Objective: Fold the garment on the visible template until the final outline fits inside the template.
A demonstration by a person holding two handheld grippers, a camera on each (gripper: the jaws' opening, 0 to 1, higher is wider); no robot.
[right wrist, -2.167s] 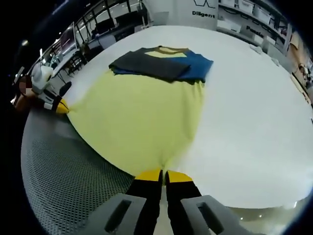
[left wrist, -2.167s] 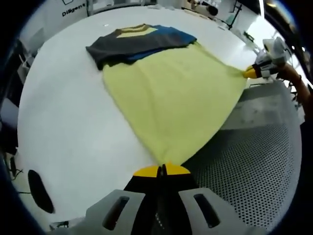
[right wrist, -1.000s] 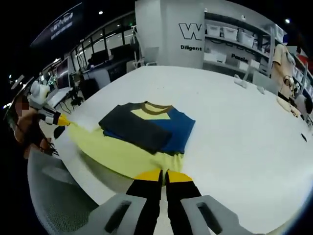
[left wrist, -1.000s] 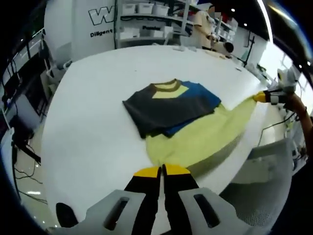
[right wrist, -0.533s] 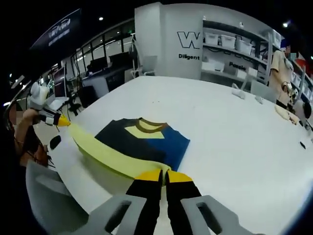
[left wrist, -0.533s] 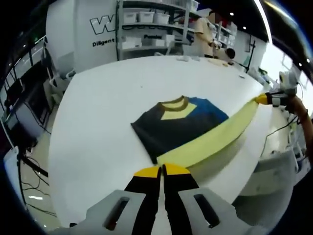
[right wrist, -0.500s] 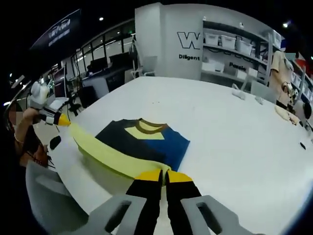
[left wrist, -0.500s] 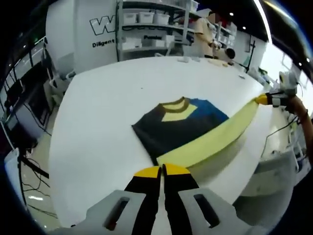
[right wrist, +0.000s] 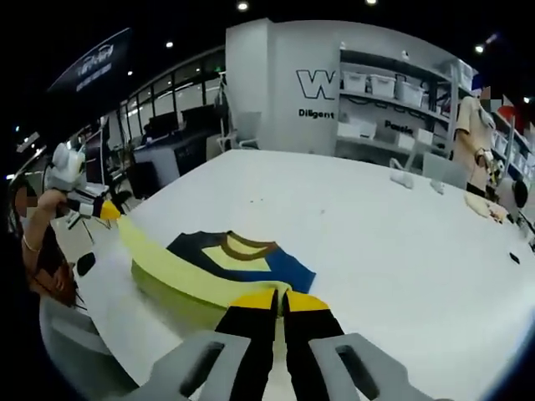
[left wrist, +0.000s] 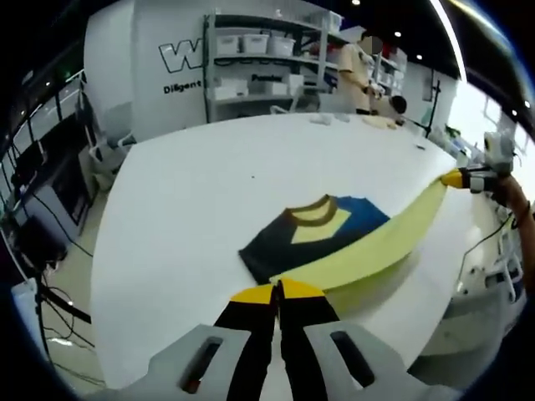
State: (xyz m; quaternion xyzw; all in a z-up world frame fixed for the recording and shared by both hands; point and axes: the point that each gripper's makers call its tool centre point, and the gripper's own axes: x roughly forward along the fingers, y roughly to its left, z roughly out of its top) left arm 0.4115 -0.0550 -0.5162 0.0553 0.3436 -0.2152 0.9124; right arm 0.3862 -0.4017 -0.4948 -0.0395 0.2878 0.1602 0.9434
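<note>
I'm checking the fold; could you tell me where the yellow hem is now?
The yellow hem hangs stretched between the left gripper and right gripper, raised over the near edge of the folded dark top.

garment (left wrist: 322, 230) on table (left wrist: 184, 217), shelves (left wrist: 259, 58) behind

Left tongs (left wrist: 277, 290) pinching yellow hem (left wrist: 368, 251), lifted above folded shirt (left wrist: 313, 230), white table (left wrist: 184, 209)

Ahead of my jaws: wide white table (left wrist: 184, 209) | beyond it: white wall with a large "W" (right wrist: 311, 82) | beside it: shelves of white bins (left wrist: 251, 50) | overhead: round ceiling lights (right wrist: 243, 6) | far left of my right jaws: dark desks with chairs (right wrist: 180, 134)
</note>
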